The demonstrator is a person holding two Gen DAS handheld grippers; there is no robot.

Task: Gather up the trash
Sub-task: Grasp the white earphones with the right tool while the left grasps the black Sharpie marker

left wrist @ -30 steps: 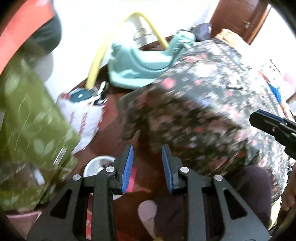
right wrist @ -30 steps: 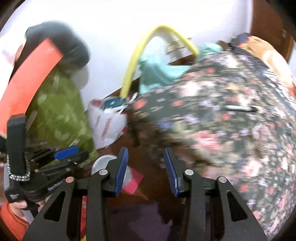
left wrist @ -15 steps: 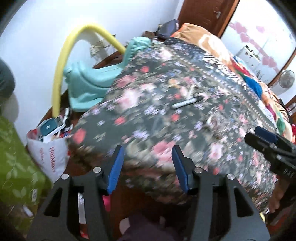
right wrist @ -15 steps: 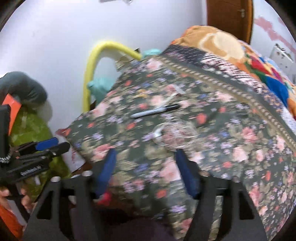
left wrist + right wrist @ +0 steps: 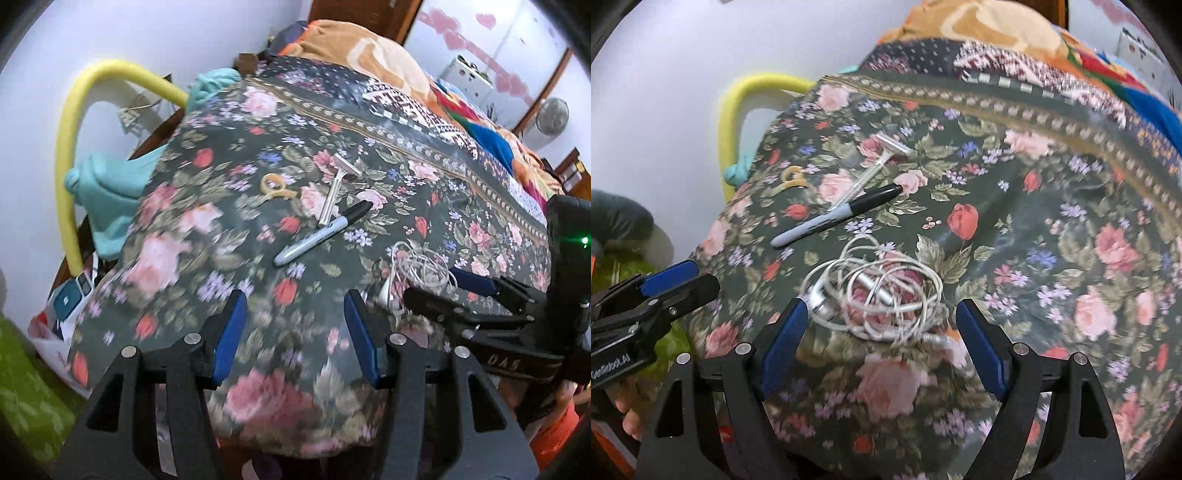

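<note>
On the floral bedspread [image 5: 1052,229] a tangled white cable [image 5: 875,291] lies just ahead of the right gripper [image 5: 882,339], whose jaws are opening wide and empty. The left gripper [image 5: 293,332], half open and empty, faces the marker [image 5: 321,230], which runs diagonally beside the razor [image 5: 338,188].

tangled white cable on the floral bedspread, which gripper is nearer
Right. The right gripper frames the tangled white cable, jaws opening; the left gripper hangs beside it, over bare bedspread.

A floral-covered bed [image 5: 1052,240] carries a tangled white cable [image 5: 879,291], marker [image 5: 836,216], razor [image 5: 877,166] and tan ring [image 5: 273,184].
</note>
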